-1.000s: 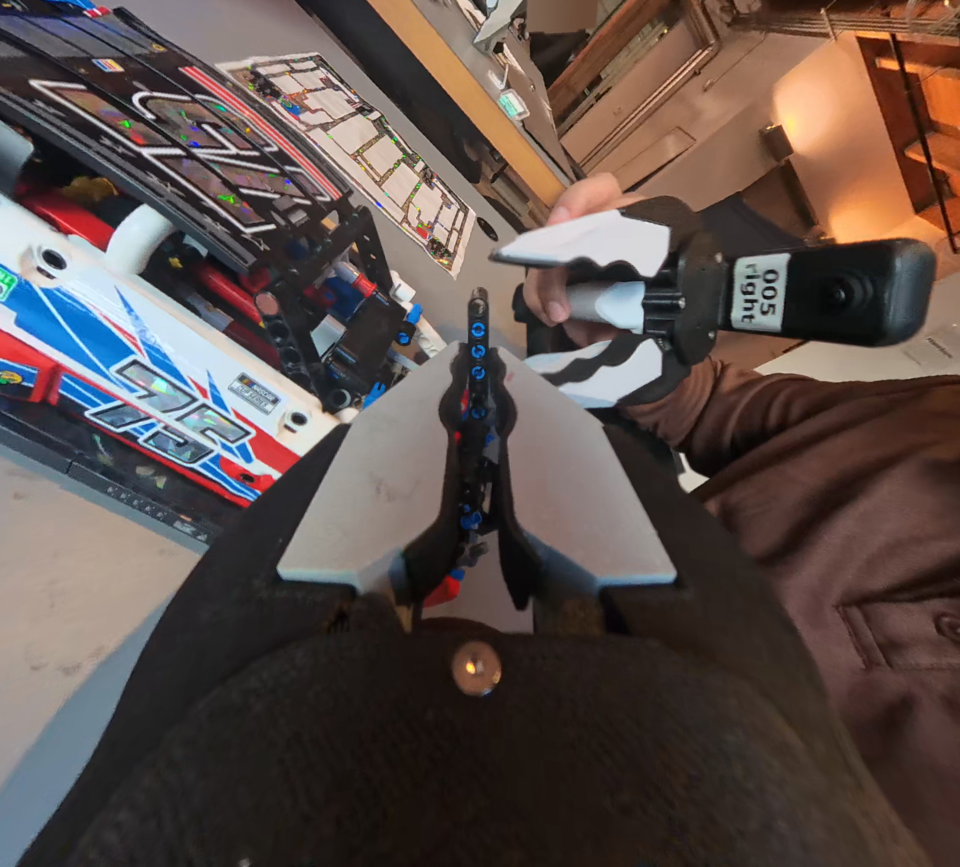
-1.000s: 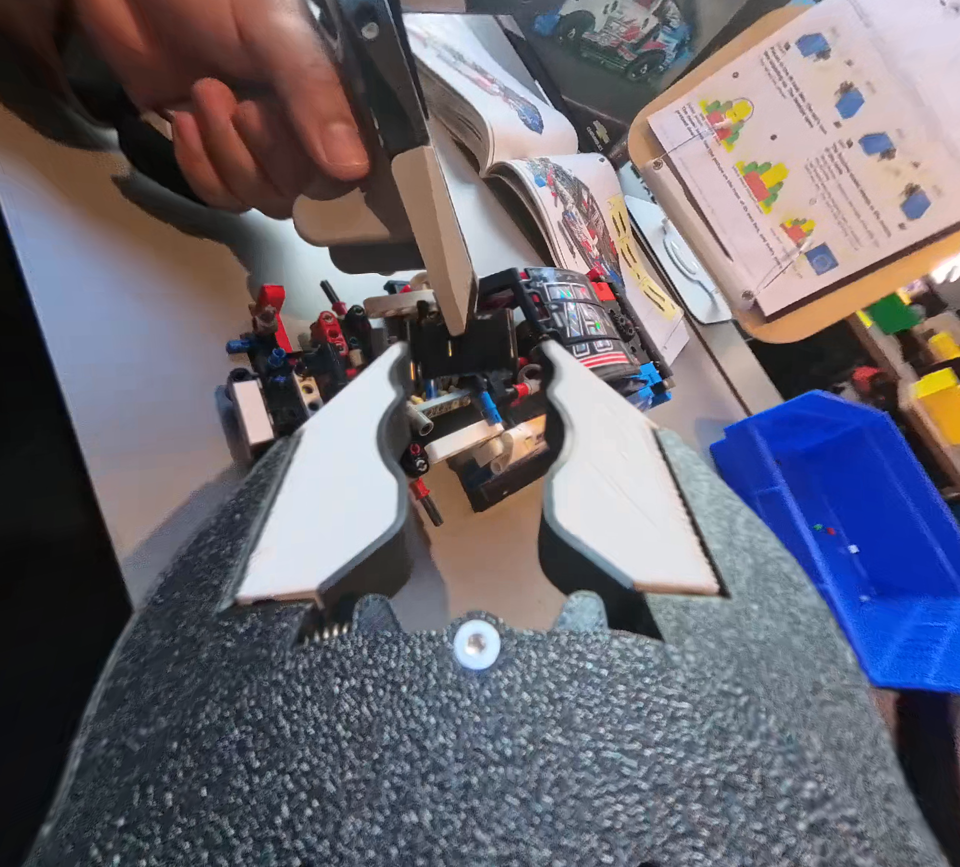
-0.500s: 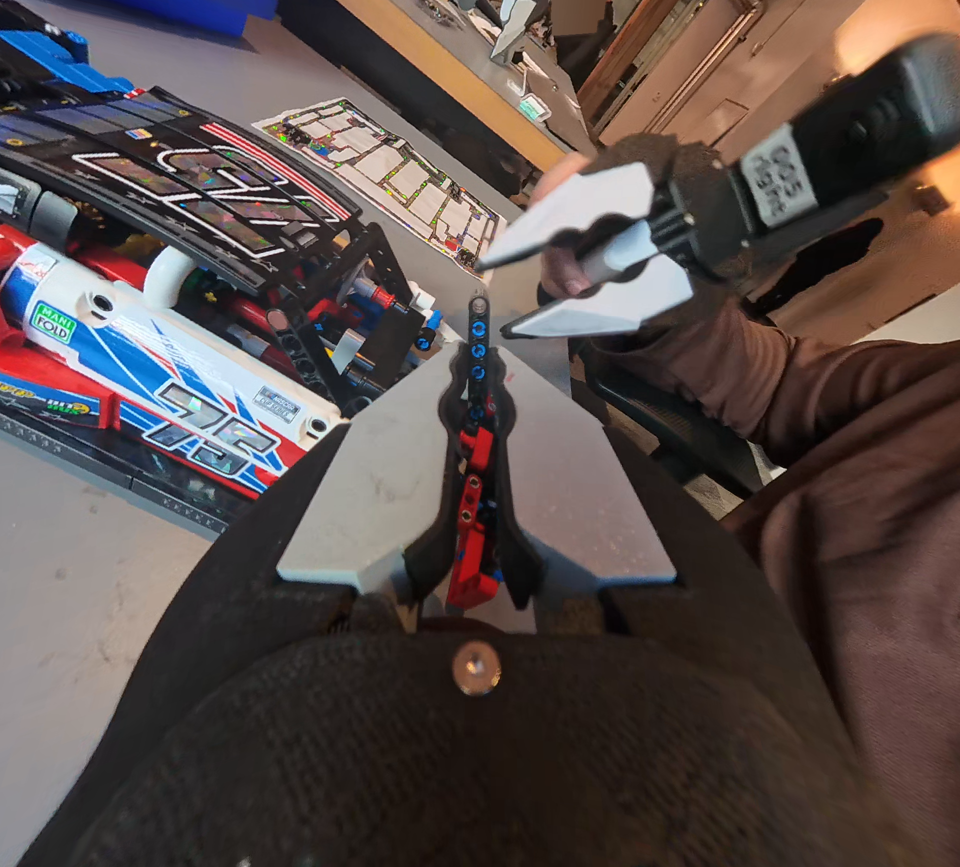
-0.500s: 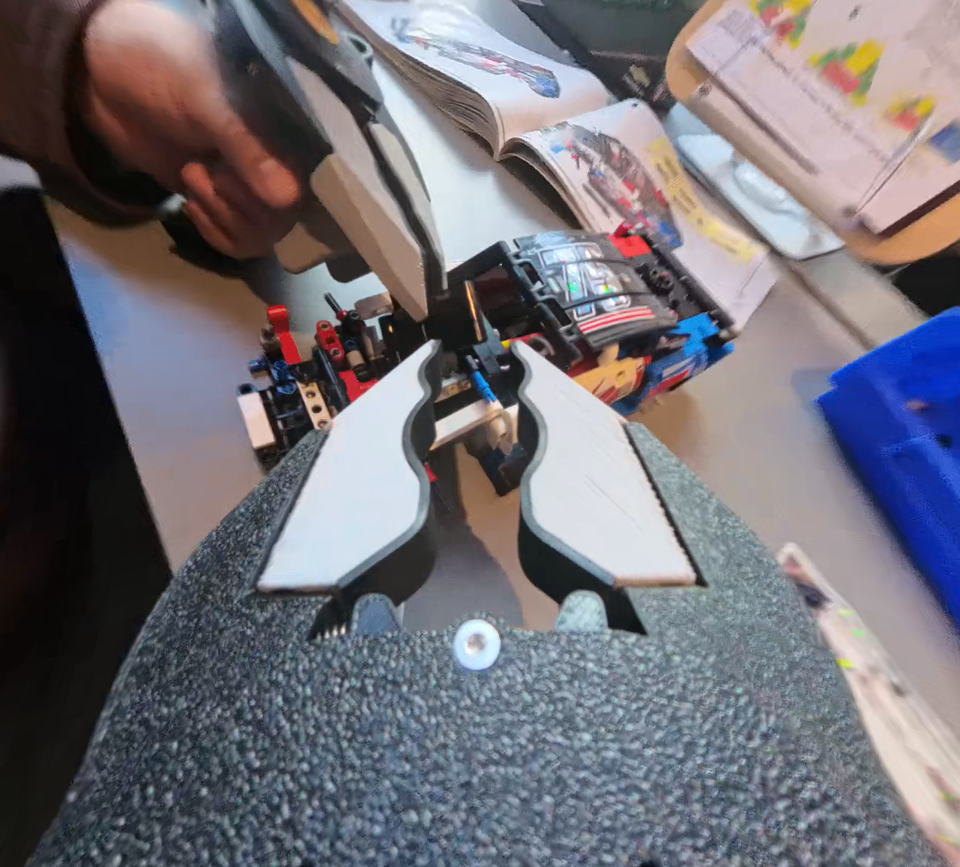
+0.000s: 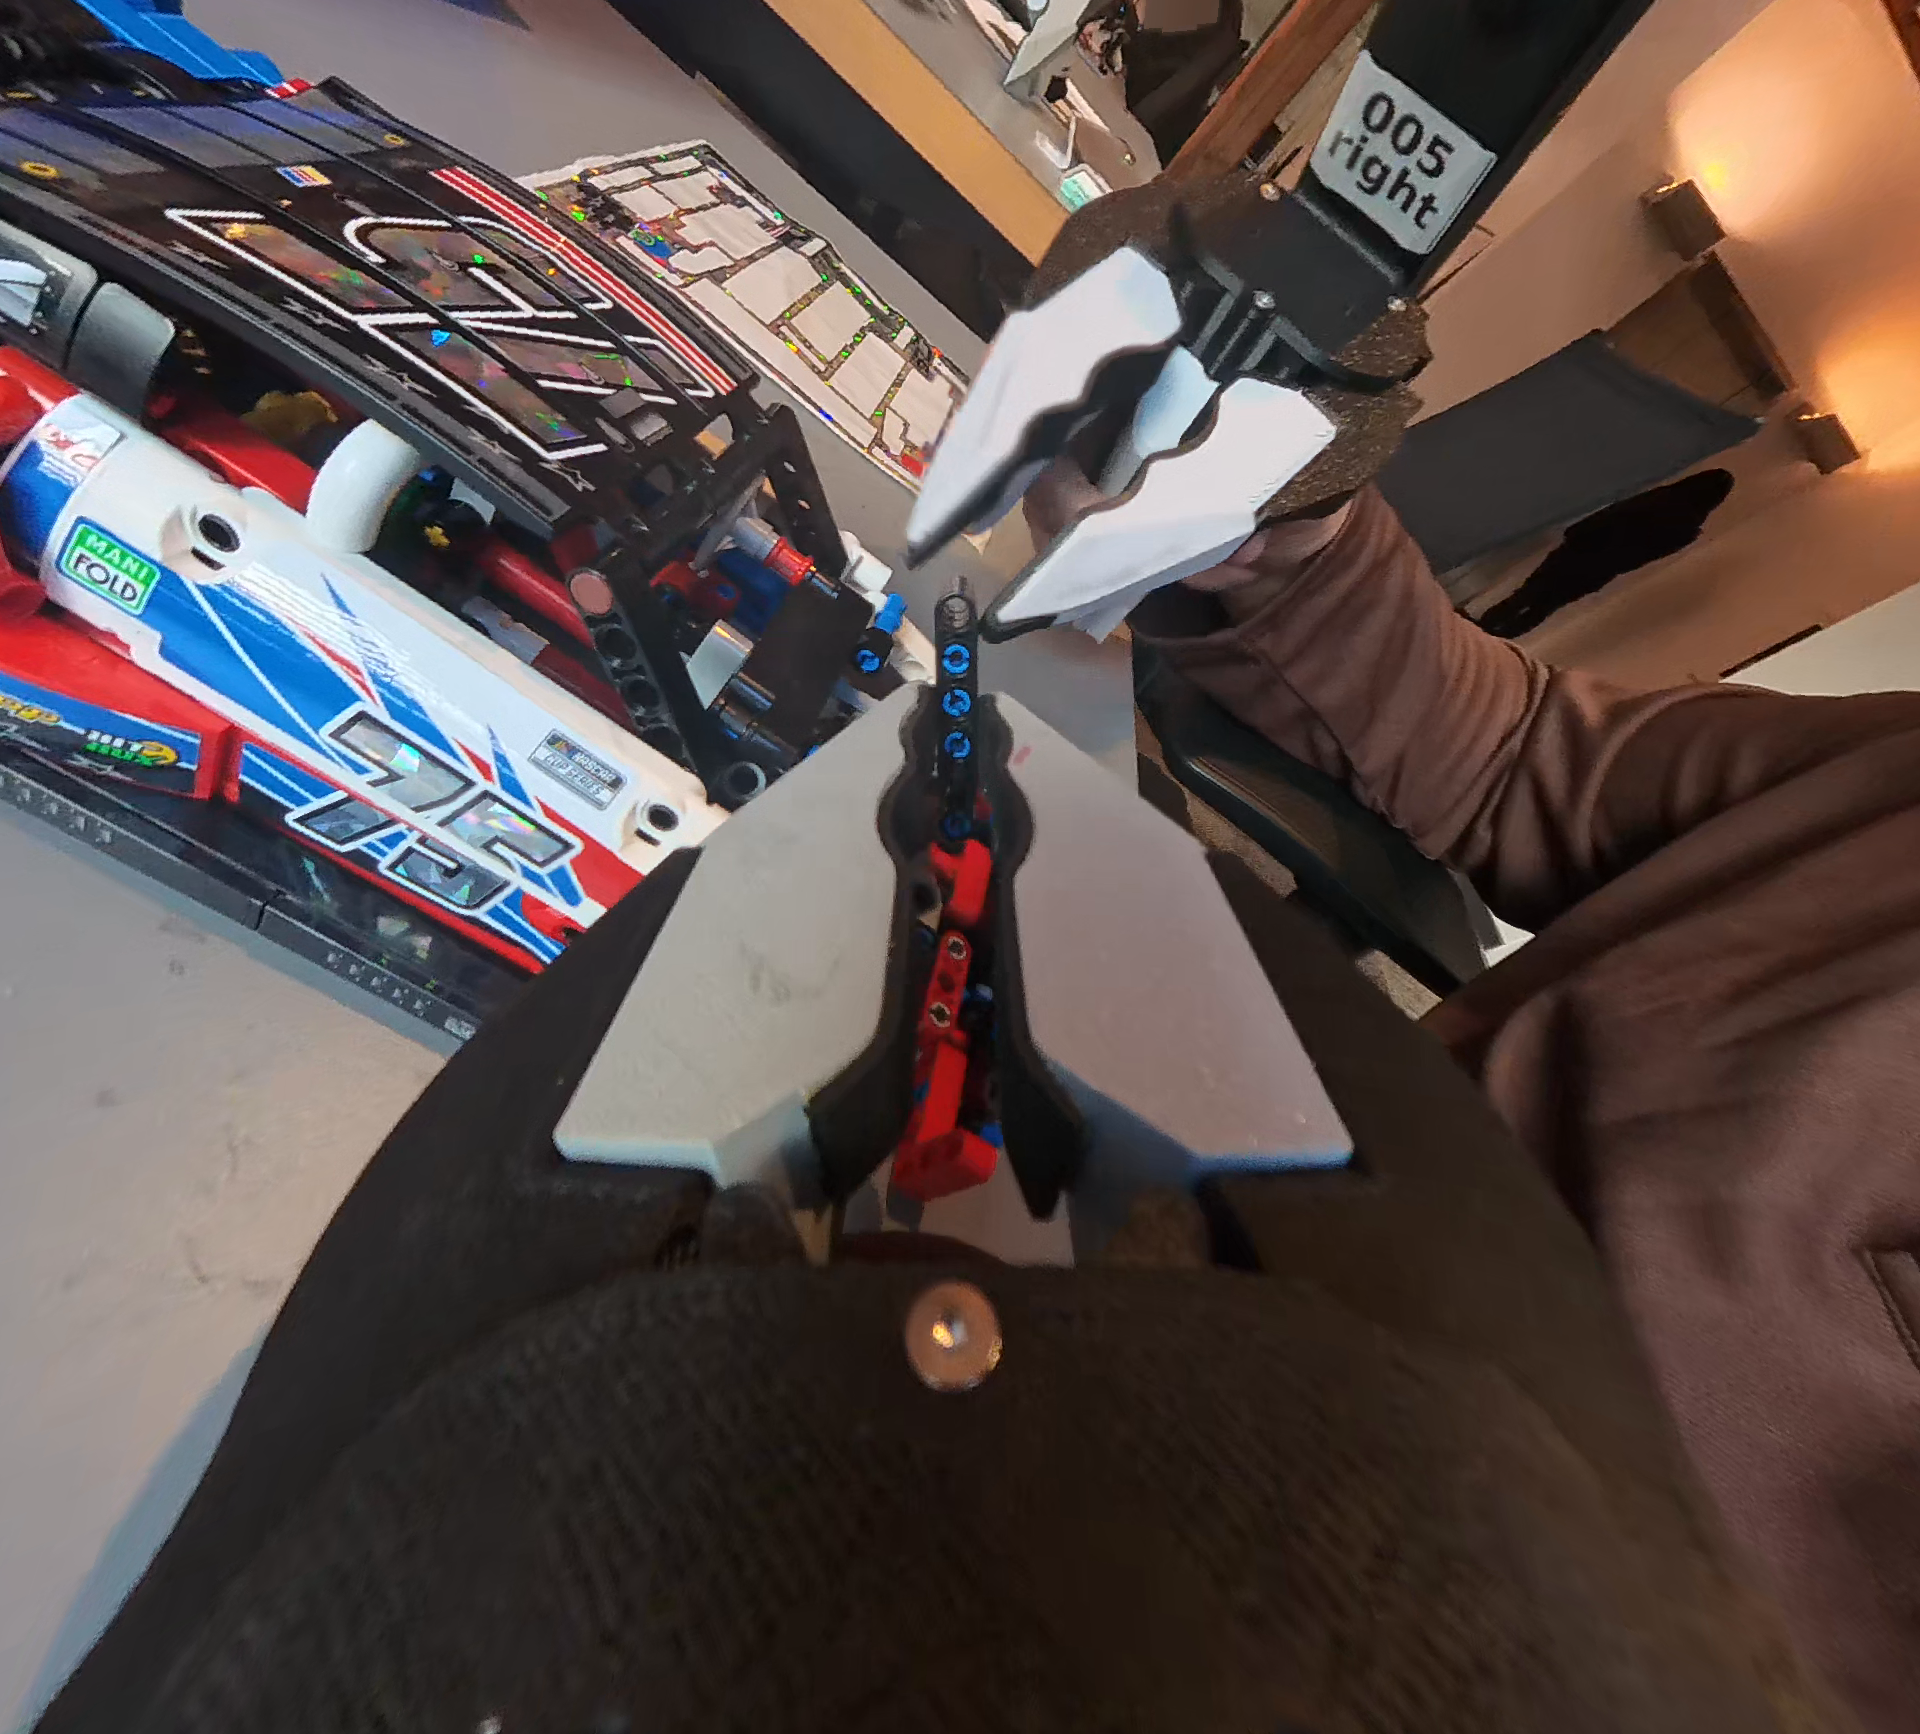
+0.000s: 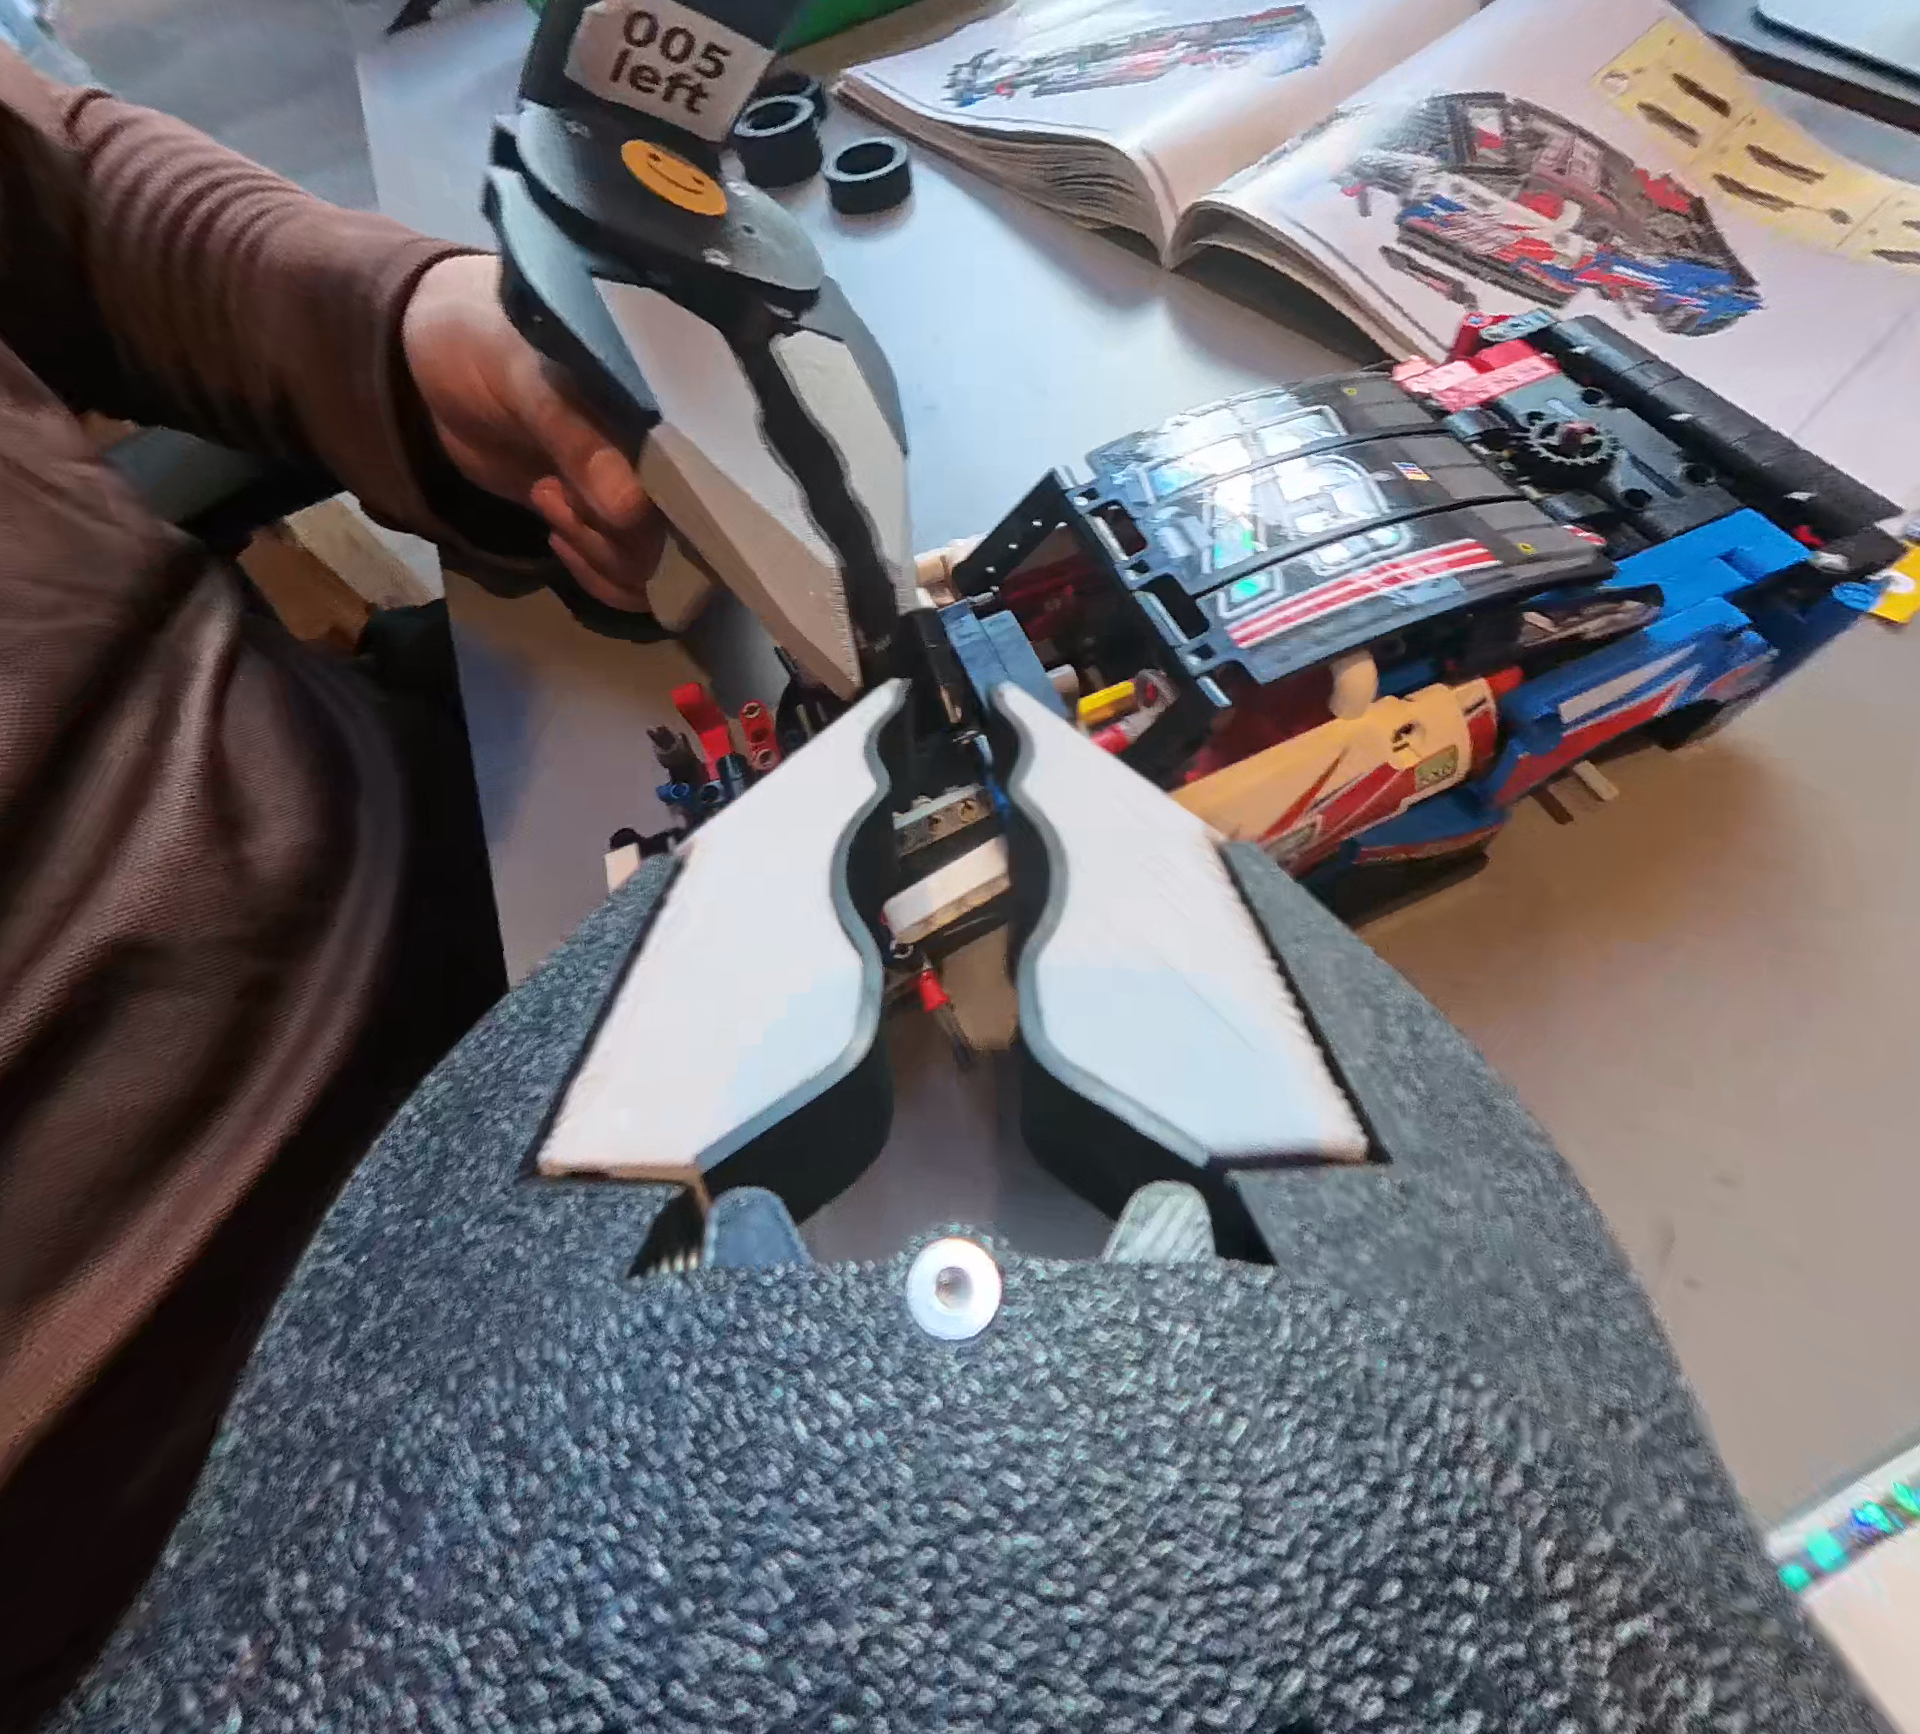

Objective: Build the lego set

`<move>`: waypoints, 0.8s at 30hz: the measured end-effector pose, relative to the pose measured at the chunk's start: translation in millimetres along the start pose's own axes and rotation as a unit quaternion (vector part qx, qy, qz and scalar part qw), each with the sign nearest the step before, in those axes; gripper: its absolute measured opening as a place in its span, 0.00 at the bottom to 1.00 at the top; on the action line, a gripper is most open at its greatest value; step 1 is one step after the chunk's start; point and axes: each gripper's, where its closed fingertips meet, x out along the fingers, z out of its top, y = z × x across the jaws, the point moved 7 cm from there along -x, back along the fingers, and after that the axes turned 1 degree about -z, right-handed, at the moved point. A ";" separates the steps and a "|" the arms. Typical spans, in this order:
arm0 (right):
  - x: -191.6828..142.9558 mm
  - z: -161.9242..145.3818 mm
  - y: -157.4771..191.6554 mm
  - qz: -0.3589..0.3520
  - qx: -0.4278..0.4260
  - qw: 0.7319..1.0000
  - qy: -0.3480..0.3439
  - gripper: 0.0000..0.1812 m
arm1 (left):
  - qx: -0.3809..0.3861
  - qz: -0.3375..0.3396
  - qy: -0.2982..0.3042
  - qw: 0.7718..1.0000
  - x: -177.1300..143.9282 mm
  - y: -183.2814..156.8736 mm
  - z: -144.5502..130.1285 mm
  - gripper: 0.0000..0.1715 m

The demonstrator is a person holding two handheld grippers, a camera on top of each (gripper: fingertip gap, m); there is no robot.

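Opposed close wrist views, shared car (image 5: 312,645).

Grey tabletop (image 5: 156,1061), long wood-edged workbench (image 5: 831,22) behind, wooden beams (image 5: 1288,1), warm-lit beige wall (image 5: 1766,157)

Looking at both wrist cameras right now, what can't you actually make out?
- Left wrist view: the lower part of the black and red beam assembly, hidden between the left gripper fingers.
- Right wrist view: whether the right gripper touches that assembly; the left gripper's fingers cover it.
- Left wrist view: the car model, cut off at the left edge.
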 end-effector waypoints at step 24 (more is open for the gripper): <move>4.6 0.1 -0.7 -0.057 -0.061 0.995 0.062 0.08 | 0.217 0.111 0.082 0.966 -17.5 -6.8 0.7 0.14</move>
